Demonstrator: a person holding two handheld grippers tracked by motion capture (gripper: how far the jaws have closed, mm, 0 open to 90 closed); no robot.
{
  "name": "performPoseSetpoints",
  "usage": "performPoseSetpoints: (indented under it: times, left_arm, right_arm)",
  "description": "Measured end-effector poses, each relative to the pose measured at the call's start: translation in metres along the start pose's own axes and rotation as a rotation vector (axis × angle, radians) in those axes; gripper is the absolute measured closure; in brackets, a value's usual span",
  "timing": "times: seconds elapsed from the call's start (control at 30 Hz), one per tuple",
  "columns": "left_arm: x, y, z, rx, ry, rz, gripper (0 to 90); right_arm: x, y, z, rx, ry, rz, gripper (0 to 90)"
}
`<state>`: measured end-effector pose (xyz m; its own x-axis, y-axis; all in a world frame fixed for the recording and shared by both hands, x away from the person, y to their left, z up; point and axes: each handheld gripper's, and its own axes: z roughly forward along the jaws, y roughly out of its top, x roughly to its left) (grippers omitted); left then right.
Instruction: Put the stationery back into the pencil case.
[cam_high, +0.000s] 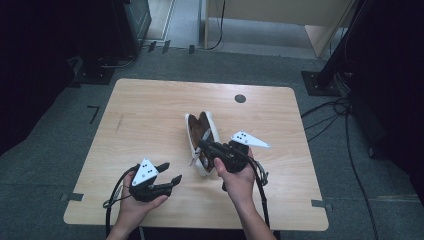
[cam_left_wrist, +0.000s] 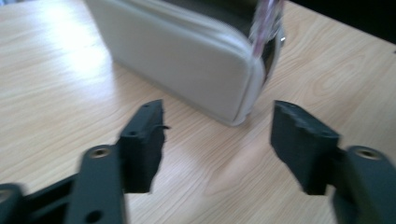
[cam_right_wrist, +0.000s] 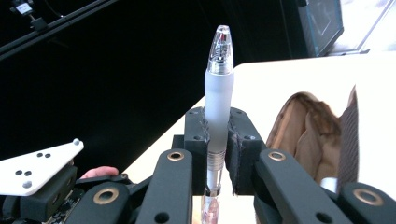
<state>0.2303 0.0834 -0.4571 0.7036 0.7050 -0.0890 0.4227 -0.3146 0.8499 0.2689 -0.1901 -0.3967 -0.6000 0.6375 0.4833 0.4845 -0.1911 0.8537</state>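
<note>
High view: the wooden table (cam_high: 150, 115) carries an open white pencil case (cam_high: 192, 131), its near end just under the right gripper (cam_high: 210, 148). That gripper is clamped on a pen (cam_right_wrist: 218, 100) with a grey grip, standing upright between its jaws. The left gripper (cam_high: 170, 172) gapes empty, short of the case. Probably best: lower the pen lengthwise into the opening, the left gripper steadying the case's wall.

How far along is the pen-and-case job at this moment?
Done: the pencil case lies unzipped and open on the table, its brown lining showing. In hand: the right tool is shut on a pen, held over the case's near end in the high view. The left tool is open, pointing at the case's side without touching it. Left, probably: getting the pen into the case and closing it.
</note>
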Motion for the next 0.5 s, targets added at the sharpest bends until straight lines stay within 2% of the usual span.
performPoseSetpoints:
  times: [0.1, 0.37, 0.5]
  left_arm:
    - [0.005, -0.004, -0.001, 0.017, 0.019, -0.018, 25.2]
    - [0.023, -0.017, -0.006, 0.066, 0.078, -0.056, 13.7]
    - [0.033, -0.025, -0.009, 0.087, 0.121, -0.085, 9.7]
  right_arm:
    - [0.0, 0.005, -0.001, -0.008, -0.021, -0.03, 80.1]
    - [0.0, 0.016, -0.002, -0.011, -0.098, -0.116, 80.0]
    - [-0.001, 0.017, 0.003, 0.017, -0.149, -0.159, 80.0]
